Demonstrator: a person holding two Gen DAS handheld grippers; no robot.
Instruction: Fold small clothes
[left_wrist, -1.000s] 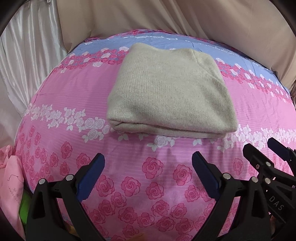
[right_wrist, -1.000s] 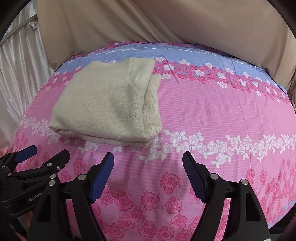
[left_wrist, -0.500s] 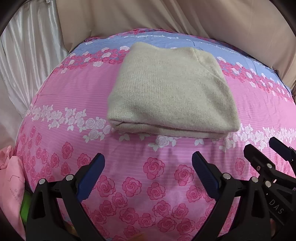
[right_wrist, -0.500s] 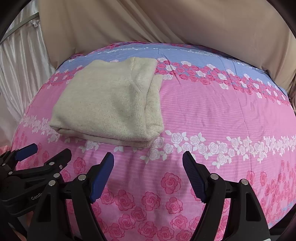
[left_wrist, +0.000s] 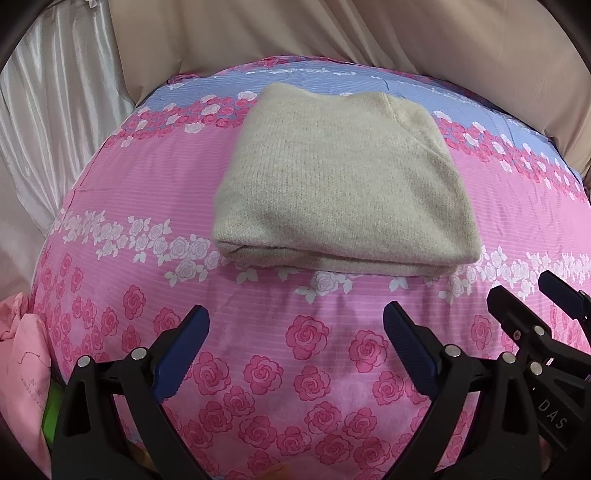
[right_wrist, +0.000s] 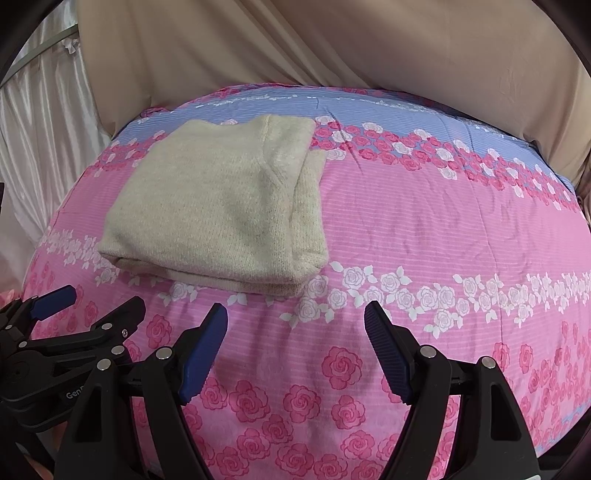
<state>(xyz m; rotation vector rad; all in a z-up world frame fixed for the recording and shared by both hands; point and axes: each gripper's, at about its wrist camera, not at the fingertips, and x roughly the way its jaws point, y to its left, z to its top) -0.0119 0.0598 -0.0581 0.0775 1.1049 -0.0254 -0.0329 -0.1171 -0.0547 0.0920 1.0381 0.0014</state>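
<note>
A cream knitted sweater (left_wrist: 343, 177) lies folded into a thick rectangle on the pink rose-print bedspread (left_wrist: 147, 206). It also shows in the right wrist view (right_wrist: 221, 206), left of centre. My left gripper (left_wrist: 295, 325) is open and empty, hovering above the bedspread just in front of the sweater's near edge. My right gripper (right_wrist: 295, 321) is open and empty, in front of the sweater's near right corner. Each gripper appears at the edge of the other's view: the right one (left_wrist: 528, 299) and the left one (right_wrist: 88, 302).
Beige draped cloth (right_wrist: 332, 48) rises behind the bed. A white satin curtain (left_wrist: 48, 122) hangs at the left. A pink garment (left_wrist: 22, 354) lies at the bed's left edge. Bare bedspread (right_wrist: 443, 221) stretches to the right of the sweater.
Both grippers have drifted very slightly; the sweater sits a touch higher in the views. Nothing was gripped or released.
</note>
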